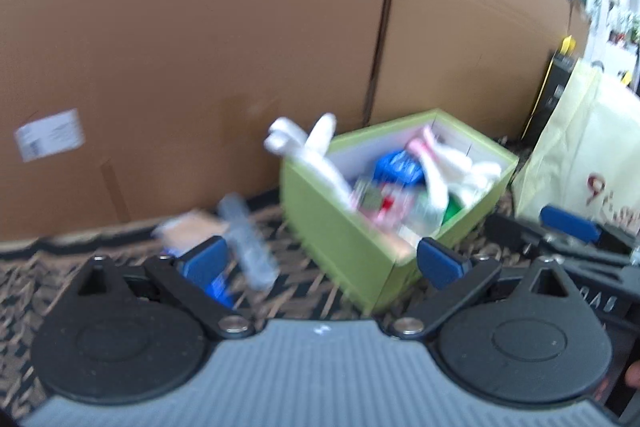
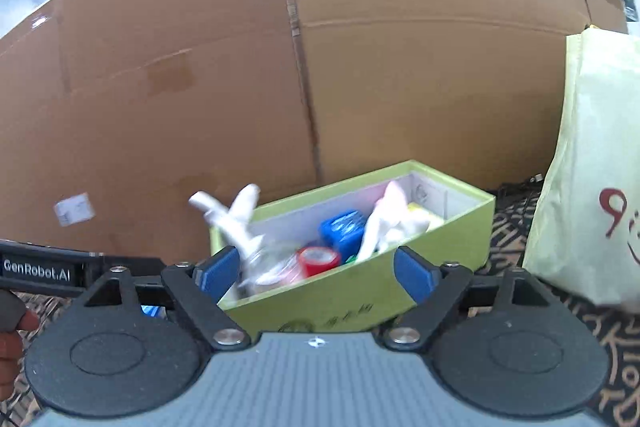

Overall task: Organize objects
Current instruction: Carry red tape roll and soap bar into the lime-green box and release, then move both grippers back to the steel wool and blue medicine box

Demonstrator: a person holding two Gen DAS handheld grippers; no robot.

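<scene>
A tall brown cardboard wall [image 1: 200, 67] backs the patterned rug [image 1: 304, 283]. The light green open box [image 2: 360, 291] holds sorted items. Leftover small packets [image 1: 192, 231] lie left of it on the rug. Left claw [image 1: 320, 263] and right claw [image 2: 316, 273] both gape empty; next likely calls for gathering the packets.

We read "GenRobot.AI" in pale letters on the black bar [image 2: 44, 274] at the left edge of the right wrist view. The cream bag [image 2: 592, 187] at the right carries a red mark resembling a "9". Dark printing on the green box [image 2: 360, 311] front and the white label [image 2: 74, 209] on the cardboard [image 2: 360, 67] at the left are too blurred for us to read.
</scene>
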